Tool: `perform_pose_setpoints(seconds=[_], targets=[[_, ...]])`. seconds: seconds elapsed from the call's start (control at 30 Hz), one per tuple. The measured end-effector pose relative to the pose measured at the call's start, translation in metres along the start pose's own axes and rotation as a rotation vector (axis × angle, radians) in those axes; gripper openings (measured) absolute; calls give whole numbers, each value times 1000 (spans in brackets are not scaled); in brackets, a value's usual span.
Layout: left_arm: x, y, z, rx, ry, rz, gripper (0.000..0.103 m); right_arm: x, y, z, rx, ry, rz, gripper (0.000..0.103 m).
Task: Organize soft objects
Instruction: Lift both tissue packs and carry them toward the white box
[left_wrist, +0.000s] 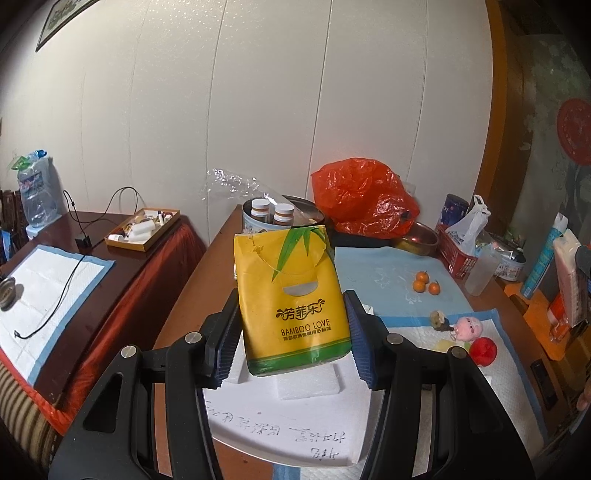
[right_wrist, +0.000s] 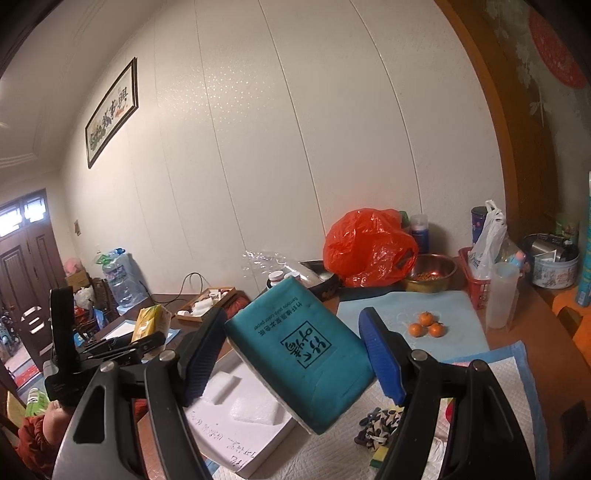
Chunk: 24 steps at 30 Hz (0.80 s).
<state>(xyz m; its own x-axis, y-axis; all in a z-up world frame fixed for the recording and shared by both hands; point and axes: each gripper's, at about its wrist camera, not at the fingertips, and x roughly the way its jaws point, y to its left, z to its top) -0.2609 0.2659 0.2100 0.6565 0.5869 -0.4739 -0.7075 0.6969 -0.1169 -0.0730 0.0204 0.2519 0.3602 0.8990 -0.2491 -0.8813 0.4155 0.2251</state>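
A yellow tissue pack printed BAMBOO LOVE stands upright between the blue pads of my left gripper, which is shut on it just above a white foam tray. In the right wrist view a teal tissue pack hangs tilted with my right gripper shut on its two sides, over the same foam tray. The left gripper with the yellow pack shows at the left of that view. A pink plush toy and a red ball lie on the white pad to the right.
A red plastic bag, a tin with bottles, a metal bowl, a red basket and three small oranges crowd the back of the table. A patterned cloth lies near the front. A lower side table stands left.
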Motion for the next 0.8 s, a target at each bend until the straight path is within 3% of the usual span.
perform_pose_setpoints(seconds=[0.57,0.8], targets=[[19,49,4,-2,27,-21,53,72,58,-21,-39,113,38,74],[63,53,2,87,83,7,53,108,71,-35,-27,186,28,74]])
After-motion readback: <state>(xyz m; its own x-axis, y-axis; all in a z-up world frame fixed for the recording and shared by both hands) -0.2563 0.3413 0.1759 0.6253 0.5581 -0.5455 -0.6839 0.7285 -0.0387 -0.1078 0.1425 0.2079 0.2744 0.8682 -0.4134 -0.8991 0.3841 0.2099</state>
